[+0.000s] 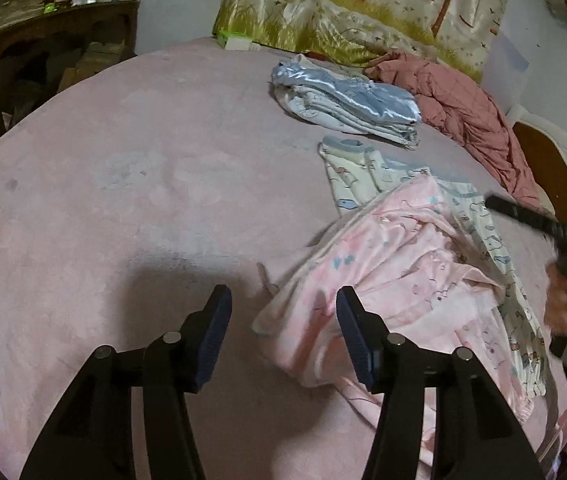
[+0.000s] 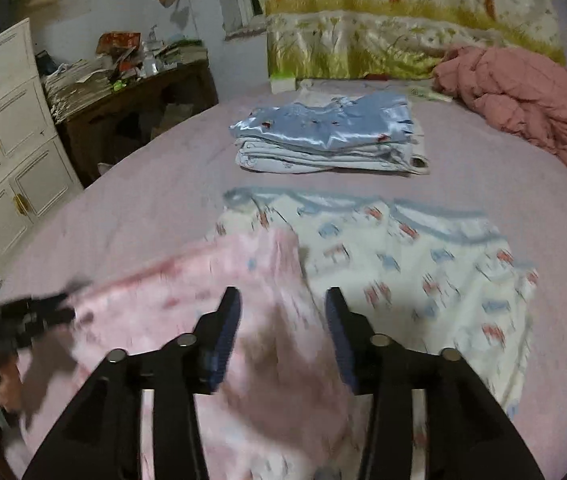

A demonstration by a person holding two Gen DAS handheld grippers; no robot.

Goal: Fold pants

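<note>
Pink printed pants lie crumpled on the pink bed sheet, partly over a white printed garment. My left gripper stands open at the pants' left edge, with nothing between its pads. In the right wrist view the pink pants lie blurred under my right gripper, which is open above them and holds nothing. The white printed garment spreads to the right. The right gripper shows at the right edge of the left wrist view, and the left gripper at the left edge of the right wrist view.
A folded stack with a shiny blue garment on top sits farther up the bed. A rumpled dusky pink quilt lies at the far right, a floral pillow behind. A cluttered wooden desk and a white cabinet stand left of the bed.
</note>
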